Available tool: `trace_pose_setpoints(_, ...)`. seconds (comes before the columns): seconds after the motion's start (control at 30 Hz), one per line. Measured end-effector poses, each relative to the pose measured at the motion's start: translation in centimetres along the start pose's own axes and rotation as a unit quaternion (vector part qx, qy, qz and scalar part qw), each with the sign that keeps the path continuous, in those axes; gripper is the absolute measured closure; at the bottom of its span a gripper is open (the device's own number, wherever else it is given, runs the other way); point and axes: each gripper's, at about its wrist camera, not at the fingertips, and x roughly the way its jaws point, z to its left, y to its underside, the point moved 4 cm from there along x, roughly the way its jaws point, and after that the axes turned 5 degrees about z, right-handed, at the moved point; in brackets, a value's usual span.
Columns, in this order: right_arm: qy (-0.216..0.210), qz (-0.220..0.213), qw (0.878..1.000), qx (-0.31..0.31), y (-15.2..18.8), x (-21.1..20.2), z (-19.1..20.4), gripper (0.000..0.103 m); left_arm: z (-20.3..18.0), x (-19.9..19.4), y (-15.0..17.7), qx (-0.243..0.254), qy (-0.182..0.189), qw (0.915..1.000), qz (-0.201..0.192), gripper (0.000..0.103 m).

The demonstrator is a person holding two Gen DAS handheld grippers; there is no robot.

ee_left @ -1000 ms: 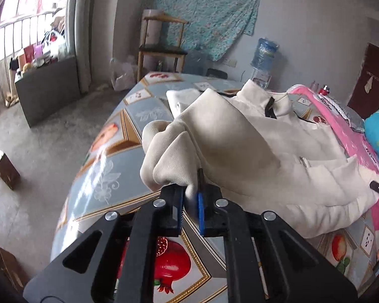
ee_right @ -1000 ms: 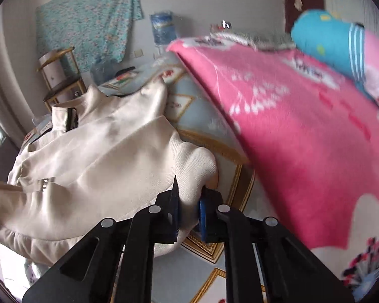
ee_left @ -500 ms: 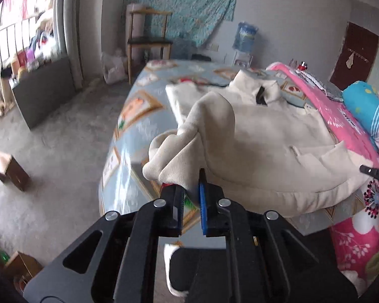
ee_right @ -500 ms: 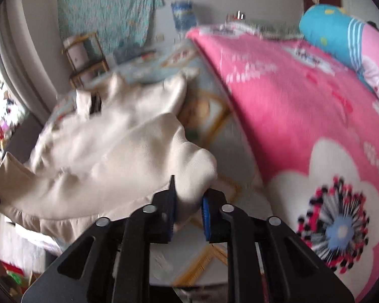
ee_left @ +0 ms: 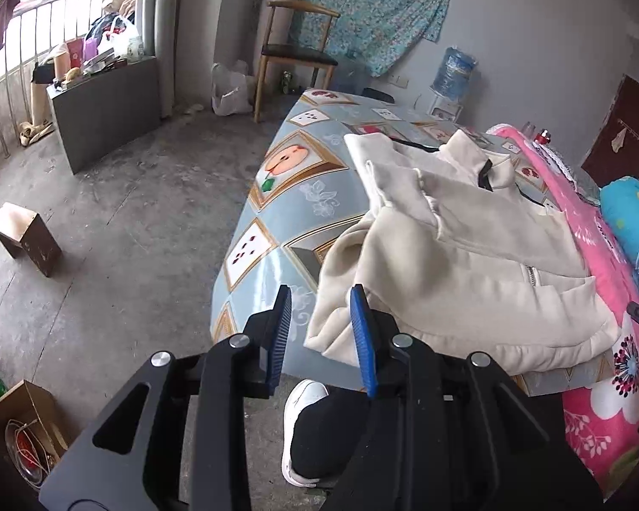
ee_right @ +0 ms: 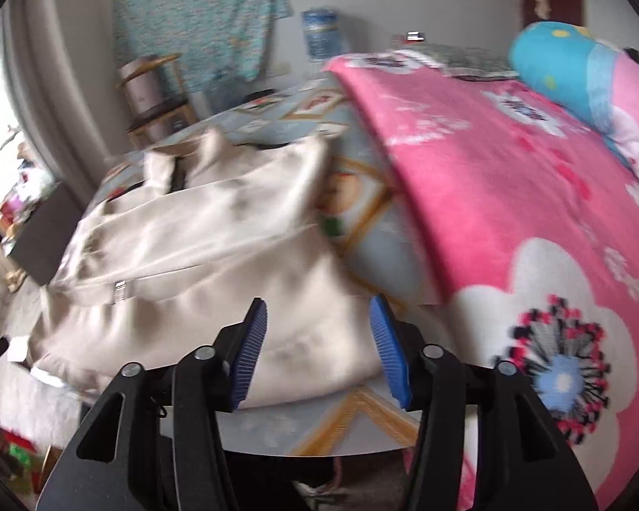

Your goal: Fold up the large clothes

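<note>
Looking down both tools, we found the cream jacket (ee_left: 468,255) lying just ahead on the worktop (ee_left: 285,213), collar at the far end and hem nearest us — the left tool (ee_left: 321,336) by its left corner, the right tool (ee_right: 317,347) by its right, both opening and gripping nothing.

Jacket (ee_left: 468,255) on table (ee_left: 285,196) (near edge)

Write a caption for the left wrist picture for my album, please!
Left gripper opening its fingers beside a cream jacket on the patterned bed cover.
</note>
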Motion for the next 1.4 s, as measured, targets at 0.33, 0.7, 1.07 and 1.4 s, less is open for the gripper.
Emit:
trace_pose_setpoints(0.33, -0.129, 0.093, 0.983, -0.096, 1.2, 6.7, 12.1, 0.046, -12.1, 6.4, 0.3, 0.139, 0.097, 0.9823, 0.079, 0.061)
trace_pose_setpoints(0.7, -0.074, 0.107, 0.980, -0.150, 2.6, 9.1, 14.0, 0.097, -15.7, 9.2, 3.1, 0.239, 0.019, 0.9691, 0.057, 0.096)
trace_pose_setpoints(1.07, -0.041, 0.000, 0.985, -0.165, -1.6, 5.3, 15.9, 0.098, -17.3, 6.3, -0.9, 0.280, -0.029, 0.9592, -0.027, 0.101)
trace_pose_setpoints(1.4, -0.040, 0.039, 0.988, -0.141, -1.2, 10.8, 14.3, 0.098, -16.7, 11.3, 0.7, 0.293, -0.046, 0.9550, 0.014, 0.100)
